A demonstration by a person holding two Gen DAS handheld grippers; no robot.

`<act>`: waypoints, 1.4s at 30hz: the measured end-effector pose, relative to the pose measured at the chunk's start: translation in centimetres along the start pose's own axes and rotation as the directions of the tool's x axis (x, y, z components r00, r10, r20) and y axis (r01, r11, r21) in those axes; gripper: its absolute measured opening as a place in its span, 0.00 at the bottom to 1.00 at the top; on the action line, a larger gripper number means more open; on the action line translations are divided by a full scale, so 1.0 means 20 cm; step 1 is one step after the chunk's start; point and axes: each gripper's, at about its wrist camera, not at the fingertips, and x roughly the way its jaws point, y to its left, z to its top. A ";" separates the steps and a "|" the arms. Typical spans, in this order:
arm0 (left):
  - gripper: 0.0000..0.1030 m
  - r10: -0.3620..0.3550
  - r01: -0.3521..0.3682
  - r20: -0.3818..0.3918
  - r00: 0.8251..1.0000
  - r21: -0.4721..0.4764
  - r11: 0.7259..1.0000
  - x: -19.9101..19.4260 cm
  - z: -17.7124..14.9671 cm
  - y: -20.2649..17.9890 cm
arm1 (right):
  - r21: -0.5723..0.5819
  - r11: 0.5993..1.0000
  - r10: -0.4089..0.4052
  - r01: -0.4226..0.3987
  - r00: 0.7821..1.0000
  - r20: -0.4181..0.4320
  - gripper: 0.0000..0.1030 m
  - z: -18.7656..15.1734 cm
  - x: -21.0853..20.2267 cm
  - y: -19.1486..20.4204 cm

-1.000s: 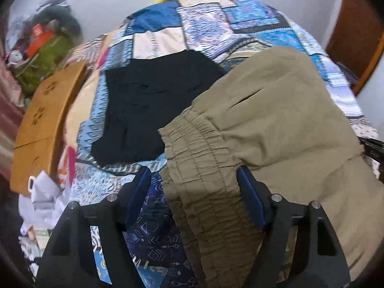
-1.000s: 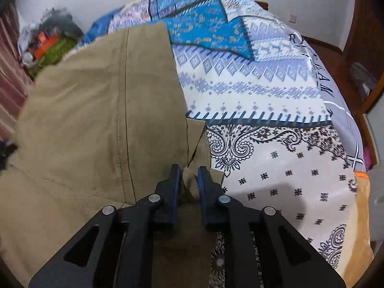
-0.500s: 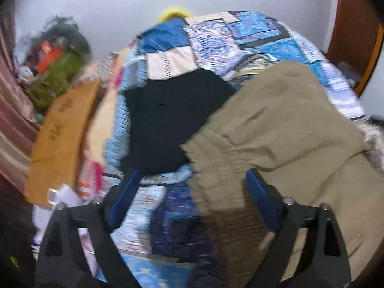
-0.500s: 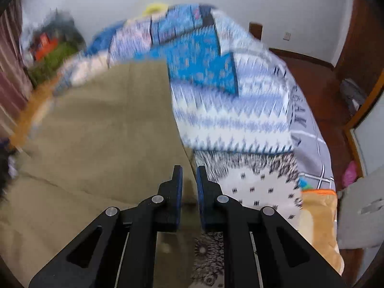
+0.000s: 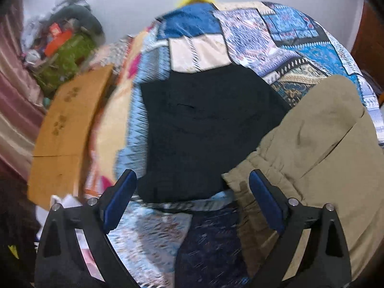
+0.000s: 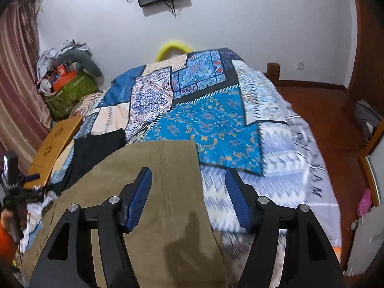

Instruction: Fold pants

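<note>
the khaki pants (image 6: 148, 192) lie flat on the bed (image 6: 216, 129), partly folded, with their long axis running away from the right hand-held gripper (image 6: 188, 198) toward the far end of the quilt. that hand-held gripper hangs above them with its jaws spread and nothing between the blue pads (image 6: 140, 198); the cloth passes under its left finger, while the right finger is over bare quilt, so the pants' right-hand edge falls between the two fingers. in the left wrist view the left hand-held gripper (image 5: 192, 199) is also spread wide and holds nothing. from it the pants (image 5: 319, 158) lie off to the right and ahead, the gathered elastic waistband (image 5: 242, 182) just beside its right finger, and the black garment (image 5: 206, 129) straight ahead between the fingers. my reading is that the next fold turns on this: the left hand-held gripper is the nearer one to the waistband corner and need only shift right, and the right one is nearer the long side edge, needing to drop onto the fabric under it. the left view is blurred, so the exact gap to the waistband cannot be told.
</note>
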 end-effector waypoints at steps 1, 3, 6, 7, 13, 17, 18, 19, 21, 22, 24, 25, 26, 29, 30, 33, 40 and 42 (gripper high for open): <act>0.93 -0.034 0.034 -0.016 0.999 -0.003 0.999 0.04 0.01 -0.01 | 0.005 1.000 0.002 -0.002 1.000 -0.009 0.58 0.02 0.04 -0.01; 0.93 -0.075 0.075 -0.031 0.997 -0.005 0.997 0.08 0.01 -0.04 | 0.020 1.000 0.006 -0.005 0.999 -0.036 0.58 0.07 0.16 -0.03; 0.95 -0.143 0.143 -0.073 0.987 0.003 0.990 0.19 0.01 -0.08 | 0.029 0.999 -0.027 0.030 0.995 -0.095 0.58 0.10 0.36 -0.06; 0.95 -0.154 0.154 -0.090 0.984 0.000 0.988 0.22 0.01 -0.09 | 0.034 0.999 -0.032 0.037 0.993 -0.118 0.58 0.10 0.42 -0.07; 0.95 -0.303 0.286 -0.158 0.940 -0.125 0.950 0.38 0.00 -0.07 | 0.199 0.980 0.064 -0.024 0.978 -0.198 0.57 0.06 0.69 -0.11; 0.54 -0.387 0.373 -0.148 0.910 -0.110 0.921 0.33 -0.01 -0.11 | 0.182 0.981 0.091 -0.062 0.983 -0.157 0.28 0.04 0.65 -0.04; 0.50 -0.375 0.365 -0.144 0.916 -0.088 0.927 0.32 0.00 -0.12 | 0.166 0.984 0.086 -0.060 0.983 -0.159 0.24 0.04 0.64 -0.02; 0.47 -0.338 0.335 -0.134 0.932 -0.046 0.941 0.29 0.00 -0.16 | 0.147 0.988 0.076 -0.053 0.985 -0.158 0.18 0.04 0.63 0.01; 0.39 -0.262 0.266 -0.101 0.960 0.030 0.963 0.23 -0.01 -0.22 | 0.123 0.991 0.065 -0.046 0.986 -0.154 0.12 0.03 0.60 0.03; 0.38 -0.233 0.237 -0.080 0.969 0.053 0.970 0.20 -0.02 -0.23 | 0.114 0.993 0.053 -0.036 0.988 -0.147 0.11 0.04 0.58 0.03; 0.34 -0.172 0.174 -0.035 0.984 0.089 0.981 0.15 -0.02 -0.25 | 0.111 0.993 0.059 -0.045 0.990 -0.125 0.11 0.05 0.53 0.04; 0.34 -0.142 0.143 -0.016 0.990 0.096 0.985 0.11 -0.03 -0.24 | 0.116 0.991 0.072 -0.059 0.991 -0.111 0.11 0.07 0.51 0.04; 0.33 -0.136 0.136 -0.008 0.991 0.095 0.986 0.10 -0.03 -0.23 | 0.124 0.989 0.092 -0.080 0.991 -0.095 0.10 0.09 0.48 0.04; 0.31 -0.129 0.127 0.040 0.991 0.063 0.990 -0.01 0.01 -0.17 | 0.120 0.986 0.121 -0.114 0.991 -0.050 0.10 0.15 0.36 0.06; 0.31 -0.123 0.119 0.075 0.990 0.056 0.991 -0.08 0.03 -0.14 | 0.096 0.990 0.107 -0.104 0.994 -0.025 0.10 0.17 0.31 0.09; 0.31 -0.106 0.099 0.178 0.978 0.047 0.994 -0.28 0.10 -0.10 | 0.044 0.996 0.075 -0.079 0.994 0.076 0.10 0.24 0.12 0.17; 0.31 -0.138 0.128 0.284 0.949 0.051 0.990 -0.62 0.11 -0.09 | -0.014 0.995 0.100 -0.100 0.964 0.248 0.09 0.30 -0.38 0.25; 0.27 -0.166 0.158 0.281 0.945 0.053 0.986 -0.67 0.04 -0.08 | -0.029 0.995 0.104 -0.100 0.963 0.249 0.09 0.24 -0.49 0.25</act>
